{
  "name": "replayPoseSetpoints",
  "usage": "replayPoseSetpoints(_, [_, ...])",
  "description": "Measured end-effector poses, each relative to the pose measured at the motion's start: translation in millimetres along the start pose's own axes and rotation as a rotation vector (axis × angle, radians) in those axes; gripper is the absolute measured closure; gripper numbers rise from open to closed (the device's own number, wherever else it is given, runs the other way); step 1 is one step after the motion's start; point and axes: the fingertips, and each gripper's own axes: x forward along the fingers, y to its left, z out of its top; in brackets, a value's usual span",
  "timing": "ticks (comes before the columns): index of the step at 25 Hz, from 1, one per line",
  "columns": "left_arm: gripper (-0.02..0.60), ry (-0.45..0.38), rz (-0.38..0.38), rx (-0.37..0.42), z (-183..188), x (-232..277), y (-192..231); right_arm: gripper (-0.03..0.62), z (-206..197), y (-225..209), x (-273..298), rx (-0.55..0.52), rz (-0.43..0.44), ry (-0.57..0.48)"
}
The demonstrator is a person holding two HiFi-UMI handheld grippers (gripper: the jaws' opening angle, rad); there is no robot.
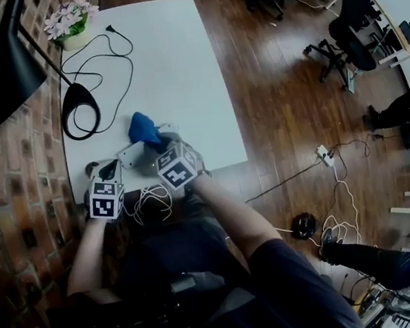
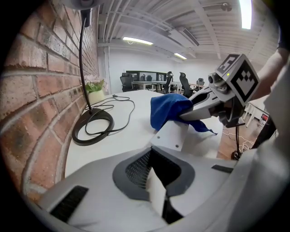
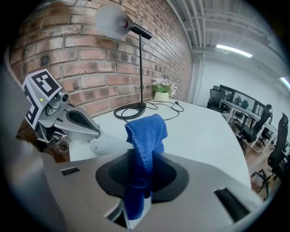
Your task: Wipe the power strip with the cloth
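Our right tool (image 3: 136, 192) is clamped on the blue cloth (image 3: 146, 131), bunched so its free end rests on the power strip (image 2: 171, 133), which lies at the near edge of the bench (image 1: 175, 64). Our left tool (image 2: 155, 185), closed and empty, sits at the strip's near end, probably to steady it for wiping.

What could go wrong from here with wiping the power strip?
1. The strip lies at the table's near edge, so a hard wipe might push it off.
2. The right tool grips only a fold of the cloth, which may slip out under drag.
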Motion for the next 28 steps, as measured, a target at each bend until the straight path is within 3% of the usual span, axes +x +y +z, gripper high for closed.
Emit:
replayPoseSetpoints(20, [0.568,0.0,-0.035,-0.053,13.7,-5.4,-7.8,0.505,-20.3,-67.4,-21.2,0.092,-0.131,-0.002])
replayPoseSetpoints(28, [0.566,0.014,-0.024,-0.111,13.7,-5.1,-8.7,0.505,-19.2,-71.6,-19.6,0.077,-0.096,-0.023])
